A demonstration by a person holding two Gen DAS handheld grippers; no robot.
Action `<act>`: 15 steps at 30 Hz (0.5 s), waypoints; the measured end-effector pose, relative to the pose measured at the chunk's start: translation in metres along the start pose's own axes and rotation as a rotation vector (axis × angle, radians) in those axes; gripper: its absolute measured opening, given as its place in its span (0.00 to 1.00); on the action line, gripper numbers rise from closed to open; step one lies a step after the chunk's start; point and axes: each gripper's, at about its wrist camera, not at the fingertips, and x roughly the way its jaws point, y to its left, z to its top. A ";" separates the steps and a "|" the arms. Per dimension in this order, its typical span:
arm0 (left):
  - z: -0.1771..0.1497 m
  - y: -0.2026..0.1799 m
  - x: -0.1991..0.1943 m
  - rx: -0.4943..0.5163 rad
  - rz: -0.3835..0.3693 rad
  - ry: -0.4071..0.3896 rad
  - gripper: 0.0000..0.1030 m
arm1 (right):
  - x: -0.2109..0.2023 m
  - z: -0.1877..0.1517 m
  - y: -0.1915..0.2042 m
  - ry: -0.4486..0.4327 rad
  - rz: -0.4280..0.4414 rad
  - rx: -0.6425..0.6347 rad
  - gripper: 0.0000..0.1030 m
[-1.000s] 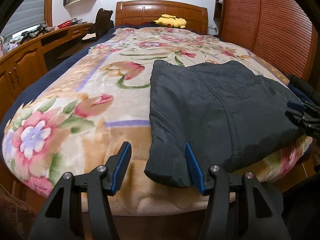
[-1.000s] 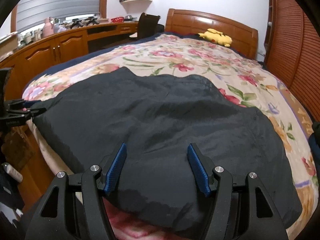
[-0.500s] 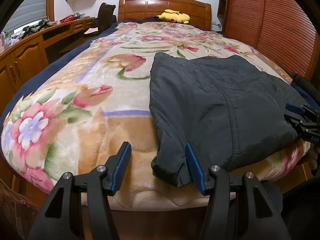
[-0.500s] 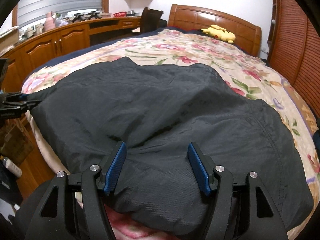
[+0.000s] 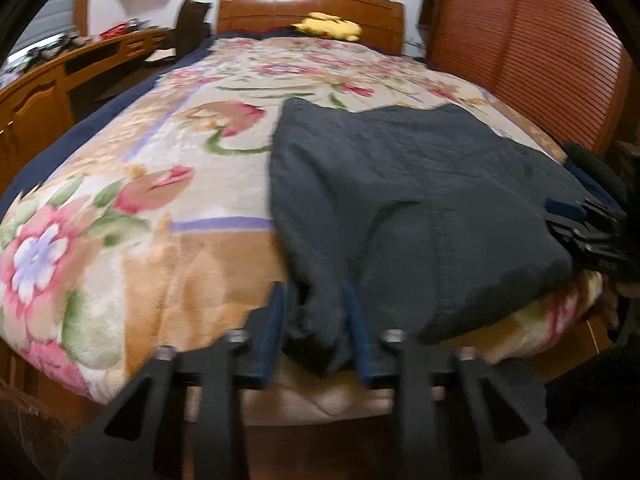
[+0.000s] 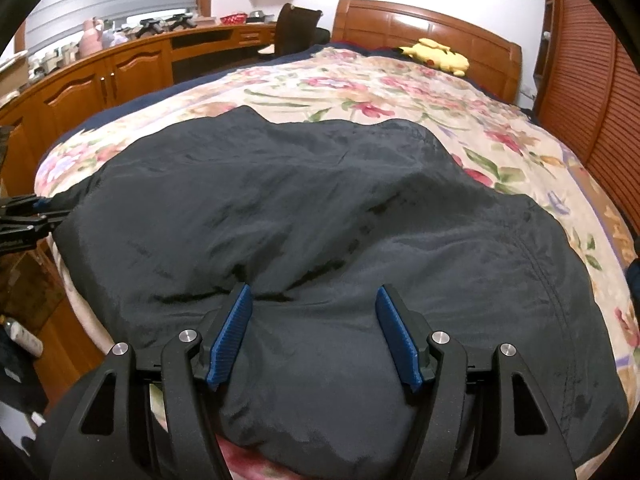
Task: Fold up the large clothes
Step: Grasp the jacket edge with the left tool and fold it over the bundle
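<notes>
Left tongs pinching a corner of the dark garment at the bed's foot

The dark grey nylon garment lies on the floral plush blanket, centre to right of frame. The left gripper has just been closing, fabric bunched between its blue pads. The right gripper sits jaws apart, low centre, over the cloth.

Both tools share one build: the left gripper and the right gripper have matte black plastic bodies with triangular cut-outs in their outer arms, round silver screw heads at the linkage joints, and long fingers faced with ribbed blue pads, which look sharp in the right wrist view and smeared in the left
</notes>
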 end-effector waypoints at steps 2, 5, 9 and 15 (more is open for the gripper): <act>0.004 -0.010 -0.003 0.044 0.016 -0.005 0.08 | 0.001 0.000 -0.002 0.006 0.013 0.006 0.64; 0.013 -0.019 -0.016 0.072 0.036 -0.042 0.05 | 0.001 0.000 -0.003 0.004 0.023 0.008 0.65; 0.035 -0.027 -0.038 0.061 0.024 -0.114 0.03 | 0.000 -0.003 -0.004 -0.005 0.025 0.004 0.65; 0.084 -0.071 -0.063 0.115 0.008 -0.193 0.03 | -0.007 -0.001 -0.011 -0.001 0.047 0.010 0.64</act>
